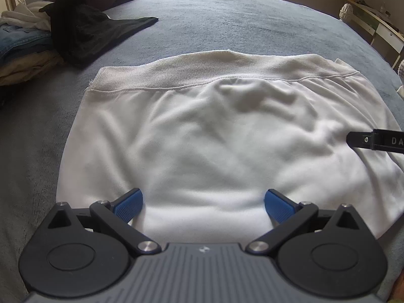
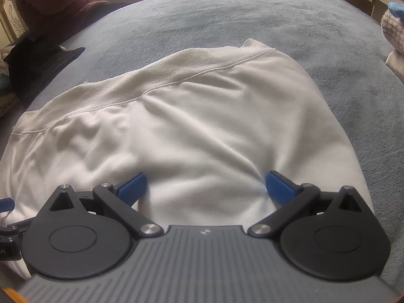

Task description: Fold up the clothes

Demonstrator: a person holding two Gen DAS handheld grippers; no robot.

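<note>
White cotton fills both wrist views: a white sweatshirt [image 1: 214,131] lies spread on the grey-blue bed [image 1: 227,20], its ribbed hem band [image 1: 202,68] at the far edge and the plain body running back toward the person.

Going left to right, a pile of clothes [image 1: 22,45] sits at the bed's far left corner with a black garment [image 1: 85,32] draped off it, well apart from the sweatshirt. Next comes the left gripper [image 1: 203,205], its blue fingers [image 1: 128,205] spread wide and empty, with the tips at or just above the cloth at the near edge; whether they touch cannot be told. Beside it to the right, the right gripper [image 2: 205,188] stands over the same near edge, its fingers [image 2: 279,188] likewise fully apart and holding nothing, cloth showing between them.

The relation that matters: the sweatshirt lies straight ahead of both pairs of fingers, and its hem band runs across, left to right, parallel to the line between the two grippers. Each hand is nearest its own side of the near edge, so a fold away toward the hem probably calls for both to pinch together.

The fabric looks soft and fairly thick, with shallow wrinkles gathered below the hem seam [image 2: 141,96] and a smoother stretch on the right. It is likely to sag if only one side is lifted.
</note>
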